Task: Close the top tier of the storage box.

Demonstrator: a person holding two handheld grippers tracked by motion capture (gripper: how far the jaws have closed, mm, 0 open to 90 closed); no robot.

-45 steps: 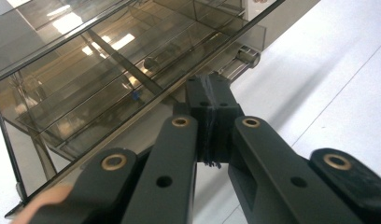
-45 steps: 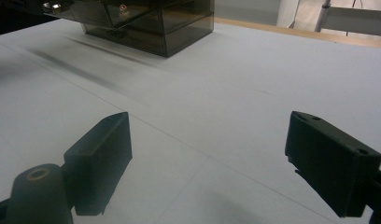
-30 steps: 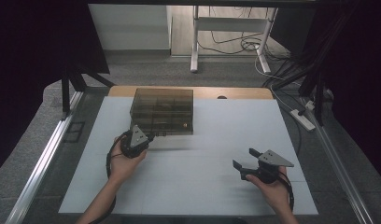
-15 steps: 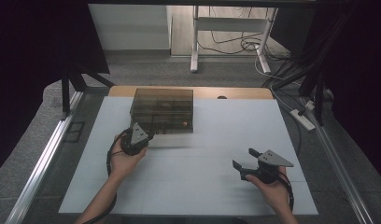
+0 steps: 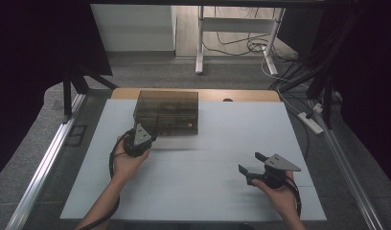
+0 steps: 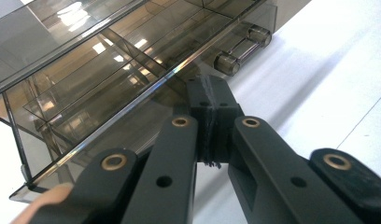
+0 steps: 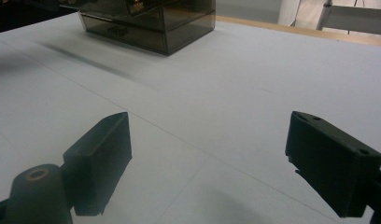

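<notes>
White table (image 5: 203, 191), drawer box (image 5: 167, 111) far edge

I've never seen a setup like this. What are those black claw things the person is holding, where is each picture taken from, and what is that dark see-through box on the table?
A person sits at a white table and holds a hand-held tool with two jaws in each hand; there is no robot arm. The high view looks down from above. The other two pictures come from small cameras riding on the tools, looking along their black jaws.

The left gripper has its jaws shut, tips at the front edge of a smoky transparent drawer box. Up close, that box has divided compartments and a bar-shaped drawer handle just beyond the jaw tips. I cannot tell whether the jaws pinch anything.

The right gripper is apart from the box, over bare table, with its jaws wide open and nothing between them.
</notes>
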